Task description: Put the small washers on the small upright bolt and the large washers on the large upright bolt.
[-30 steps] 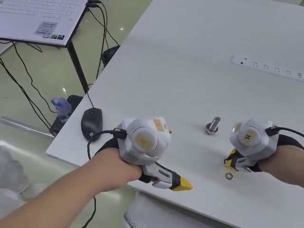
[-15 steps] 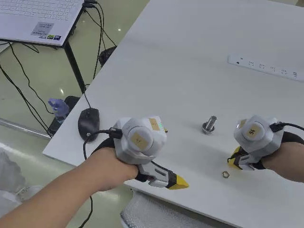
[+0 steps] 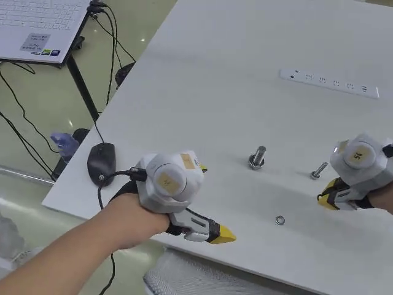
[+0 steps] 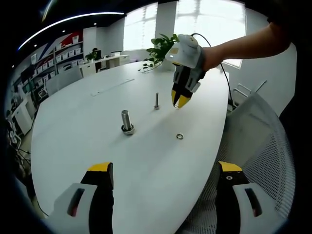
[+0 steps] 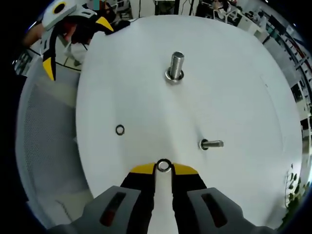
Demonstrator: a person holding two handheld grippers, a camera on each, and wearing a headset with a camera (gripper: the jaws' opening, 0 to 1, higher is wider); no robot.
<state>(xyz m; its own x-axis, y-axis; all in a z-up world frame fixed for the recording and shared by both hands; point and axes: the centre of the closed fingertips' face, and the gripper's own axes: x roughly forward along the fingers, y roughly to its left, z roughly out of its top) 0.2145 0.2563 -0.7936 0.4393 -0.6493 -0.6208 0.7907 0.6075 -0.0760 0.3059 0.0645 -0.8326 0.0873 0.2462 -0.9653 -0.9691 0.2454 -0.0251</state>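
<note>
Finds the right gripper (image 5: 164, 169) closed almost fully on a held washer (image 5: 164, 165), pinched by its rim between the yellow tips with the hole left uncovered, presumably to keep the bore free for dropping over a shaft. Cannot tell the size of that washer from these views, hence cannot confirm the bolt intended for it. Places the right gripper raised above the table (image 3: 233, 74), near the small bolt (image 5: 210, 144) and farther from the large bolt (image 5: 174, 66). Sees both bolts upright on their heads in the left gripper view, well apart from each other. Judges the nearness to the small bolt as consistent with an approach to it, with nothing yet threaded from this grip. Notes a broader base at the foot of the large bolt; cannot tell bolt head from washers already seated there. Records a loose washer (image 3: 280, 220) lying flat on the table, apart from both bolts and toward the near edge, awaiting pickup. Finds the left gripper (image 4: 165, 170) spread wide, gripping nothing, held low by the near edge of the table and aimed across at the bolts. Judges this a standby posture, clear of the working hand. Flags the narrow rim hold as a slip risk on lowering over a shaft.
</note>
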